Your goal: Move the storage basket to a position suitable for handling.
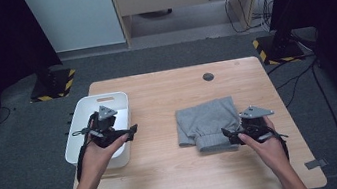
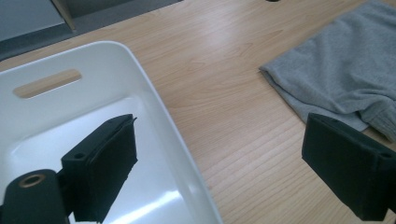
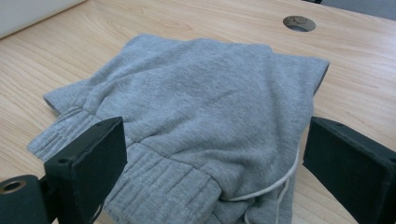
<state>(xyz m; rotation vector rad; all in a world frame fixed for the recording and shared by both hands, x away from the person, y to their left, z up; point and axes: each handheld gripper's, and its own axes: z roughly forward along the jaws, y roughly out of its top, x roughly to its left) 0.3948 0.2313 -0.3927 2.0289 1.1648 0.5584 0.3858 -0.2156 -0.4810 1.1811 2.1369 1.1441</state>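
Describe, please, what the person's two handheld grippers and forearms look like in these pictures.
Both the left gripper and the right gripper are black, each topped by a grey three-cornered plate and trailing a black cable. In each gripper view the two jaws are blocky black pads with flat faces; a round brass-coloured ring sits in the body at the lower left. The forearms are bare, with no sleeves showing.

Three cameras: one overhead, two riding close on the grippers.

From above we are looking forward and down across the whole table (image 1: 177,169). Riding the left gripper (image 2: 219,163), we are facing the white bin (image 2: 154,107); both gripper views are sharing the grey garment (image 3: 201,107) up close.
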